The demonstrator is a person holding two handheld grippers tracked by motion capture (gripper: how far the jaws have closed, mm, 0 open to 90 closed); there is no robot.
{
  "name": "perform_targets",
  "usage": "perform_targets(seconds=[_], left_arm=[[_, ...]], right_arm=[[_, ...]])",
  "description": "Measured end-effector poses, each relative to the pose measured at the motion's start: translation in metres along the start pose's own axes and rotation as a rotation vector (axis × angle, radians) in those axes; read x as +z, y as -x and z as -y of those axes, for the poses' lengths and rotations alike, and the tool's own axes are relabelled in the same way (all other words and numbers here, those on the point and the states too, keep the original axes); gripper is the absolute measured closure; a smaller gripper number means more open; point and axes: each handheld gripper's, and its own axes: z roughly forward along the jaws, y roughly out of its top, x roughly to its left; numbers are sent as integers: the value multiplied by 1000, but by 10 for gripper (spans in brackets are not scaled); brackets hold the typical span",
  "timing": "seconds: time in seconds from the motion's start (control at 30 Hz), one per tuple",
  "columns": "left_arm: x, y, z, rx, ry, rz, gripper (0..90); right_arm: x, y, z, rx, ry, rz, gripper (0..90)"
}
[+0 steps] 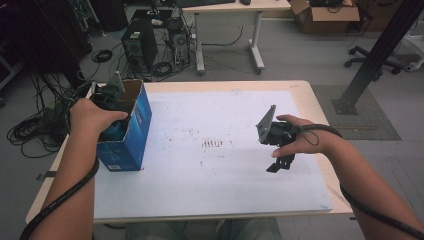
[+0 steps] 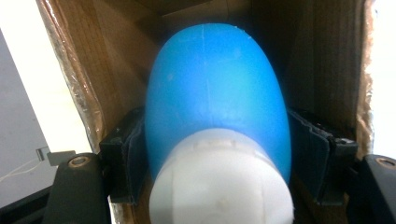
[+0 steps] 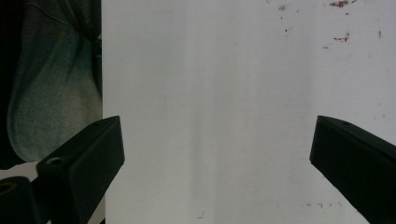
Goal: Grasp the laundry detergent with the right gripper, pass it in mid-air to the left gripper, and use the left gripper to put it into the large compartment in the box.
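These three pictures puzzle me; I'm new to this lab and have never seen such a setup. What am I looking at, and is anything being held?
No robot here: a person holds a two-jaw claw in each hand. The high view looks down on a table covered by a white sheet. The other two pictures come from cameras riding on each claw.

The left claw reaches into an open blue box at the table's left edge. Its own camera shows its jaws closed on a blue bottle with a white cap, inside the box's brown walls.

The right claw hangs open over the stained sheet, holding nothing.
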Motion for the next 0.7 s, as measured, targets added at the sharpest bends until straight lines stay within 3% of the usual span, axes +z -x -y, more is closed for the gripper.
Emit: perform_targets(seconds=[0.7], left_arm=[[-18,5,6,1,5,-38,183]], right_arm=[[-1,-1,-1,-17,16,7,33]])
